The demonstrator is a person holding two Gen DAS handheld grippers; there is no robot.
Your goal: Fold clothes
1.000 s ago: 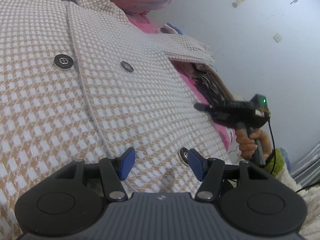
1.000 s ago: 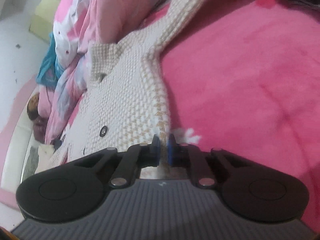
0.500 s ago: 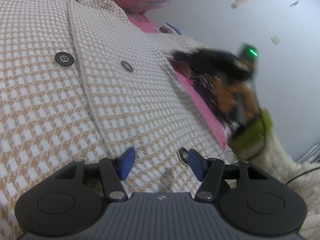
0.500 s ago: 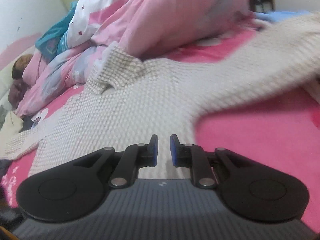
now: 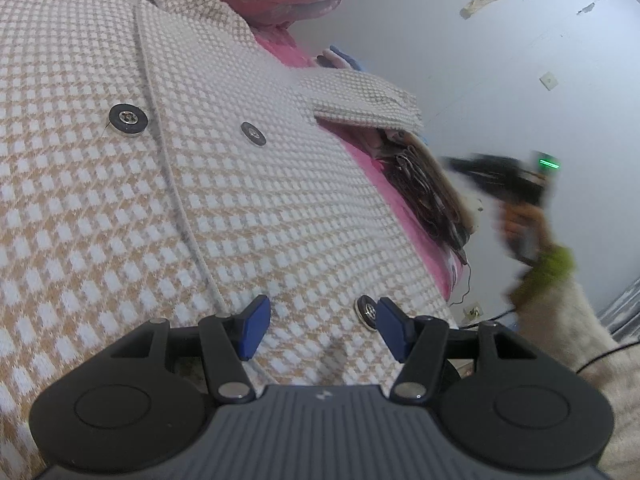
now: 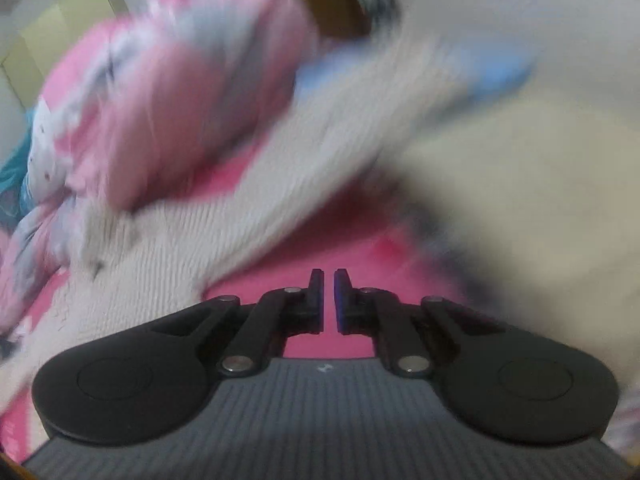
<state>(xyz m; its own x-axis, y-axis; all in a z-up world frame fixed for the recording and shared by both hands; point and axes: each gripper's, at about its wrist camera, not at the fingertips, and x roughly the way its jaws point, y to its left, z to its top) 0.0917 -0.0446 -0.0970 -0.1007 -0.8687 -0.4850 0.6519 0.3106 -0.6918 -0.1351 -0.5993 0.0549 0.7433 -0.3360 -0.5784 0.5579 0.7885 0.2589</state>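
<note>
Left tongs (image 5: 318, 326) stand about half open, low over the checked coat (image 5: 192, 184), their blue pads on either side of a patch of cloth near the hem with a metal button (image 5: 367, 312) just beside the right pad; whether the pads press the fabric I cannot tell, and nothing looks pinched between them. Right tongs (image 6: 327, 300) are drawn almost shut with only a slit between the pads and nothing in it, having opened a touch and closed again just now; in the left view they show as a blur off the bed's edge, held in a hand (image 5: 520, 228) with a green cuff.

That coat lies spread flat, front up, across the pink bed (image 6: 344, 220), one sleeve (image 5: 364, 100) reaching out toward the wall (image 5: 500, 60), bedding (image 6: 160, 92) heaped beyond the collar.

To my eye no fold has begun. The risk is the heavy cloth: caught at one point near the hem, it may drag or bunch rather than fold, and the button could make the pad slip.
</note>
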